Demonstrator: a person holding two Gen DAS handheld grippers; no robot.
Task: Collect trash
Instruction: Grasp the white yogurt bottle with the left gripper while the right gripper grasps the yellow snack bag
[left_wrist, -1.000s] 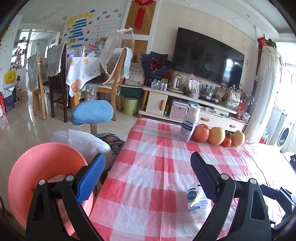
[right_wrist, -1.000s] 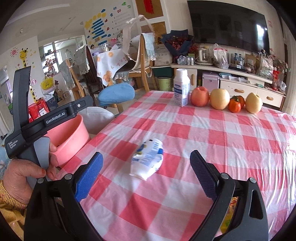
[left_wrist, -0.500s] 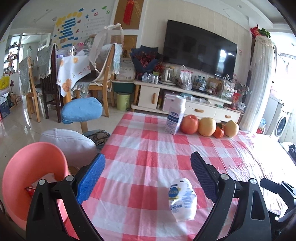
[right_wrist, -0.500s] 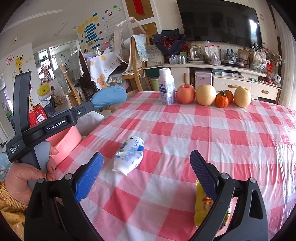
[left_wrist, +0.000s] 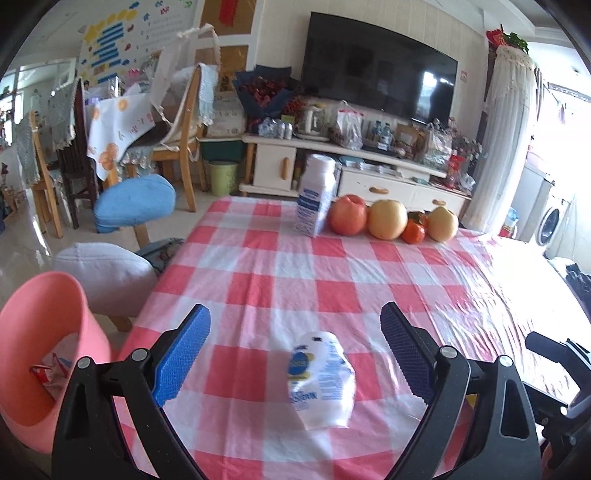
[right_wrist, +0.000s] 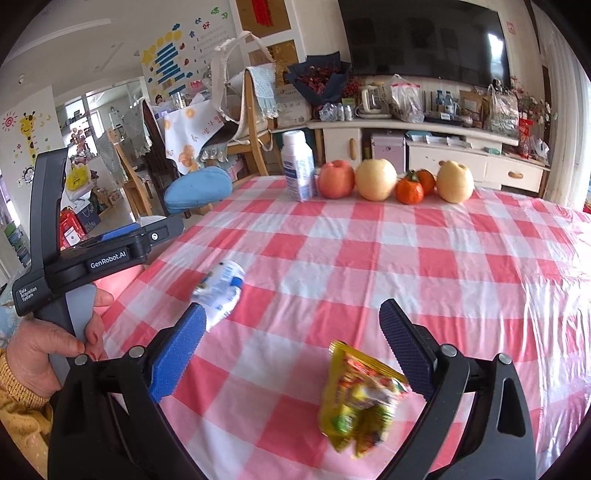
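Note:
A crumpled white and blue wrapper lies on the red and white checked tablecloth, between the wide-apart fingers of my left gripper, which is open and touches nothing. A yellow snack packet lies between the fingers of my right gripper, also open, pads clear of it. The white wrapper shows again just beyond the right gripper's left finger. A pink bin with some red trash inside stands off the table's left edge.
A milk carton and a row of fruit stand at the table's far edge. A person's hand holds the left gripper's handle. A grey stool, a blue cushioned stool and wooden chairs stand left of the table.
Both grippers have moved to the right along the table. The white wrapper now sits centred between the left fingers, and the yellow packet has come fully into the right wrist view.

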